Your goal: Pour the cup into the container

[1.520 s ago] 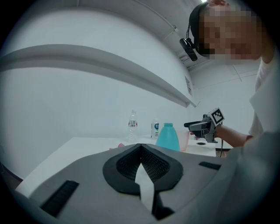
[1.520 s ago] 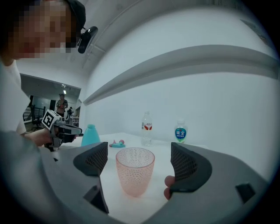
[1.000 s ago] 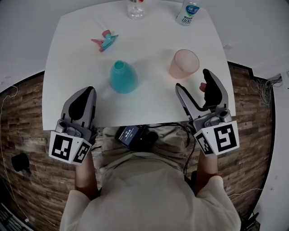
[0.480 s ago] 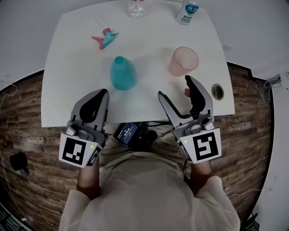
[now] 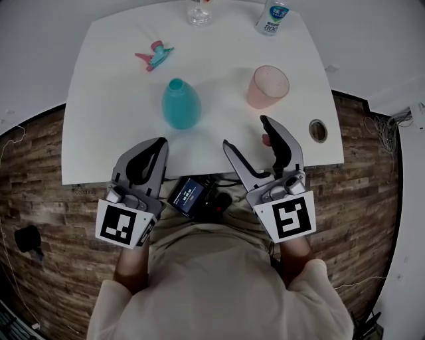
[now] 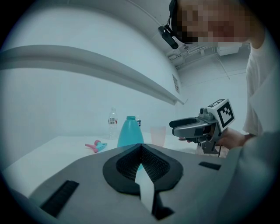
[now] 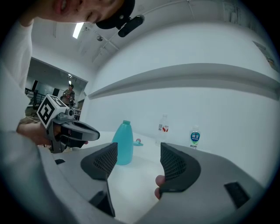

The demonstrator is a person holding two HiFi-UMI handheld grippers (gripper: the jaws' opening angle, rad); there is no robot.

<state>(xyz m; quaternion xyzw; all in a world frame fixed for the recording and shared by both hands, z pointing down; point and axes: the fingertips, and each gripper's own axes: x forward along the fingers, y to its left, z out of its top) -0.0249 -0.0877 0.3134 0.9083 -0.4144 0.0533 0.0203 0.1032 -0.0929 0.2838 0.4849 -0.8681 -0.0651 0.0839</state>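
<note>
Approach step, nothing grasped yet. The pink cup (image 5: 268,87) stands on the white surface (image 5: 106,80), right of the teal container (image 5: 180,105). Right gripper (image 5: 246,133) fingers are spread and closing on nothing; left gripper (image 5: 154,146) fingers are pressed together. Next, the right must reach forward and straddle the cup — whether it holds anything, I cannot tell.

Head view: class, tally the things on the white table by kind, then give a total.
Bottles: 3 (teal plastic bottle, clear plastic bottle, white-labelled plastic bottle)
Cups: 1 (translucent pink plastic cup)
Spray triggers: 1 (pink and teal spray trigger)
Total: 5
</note>
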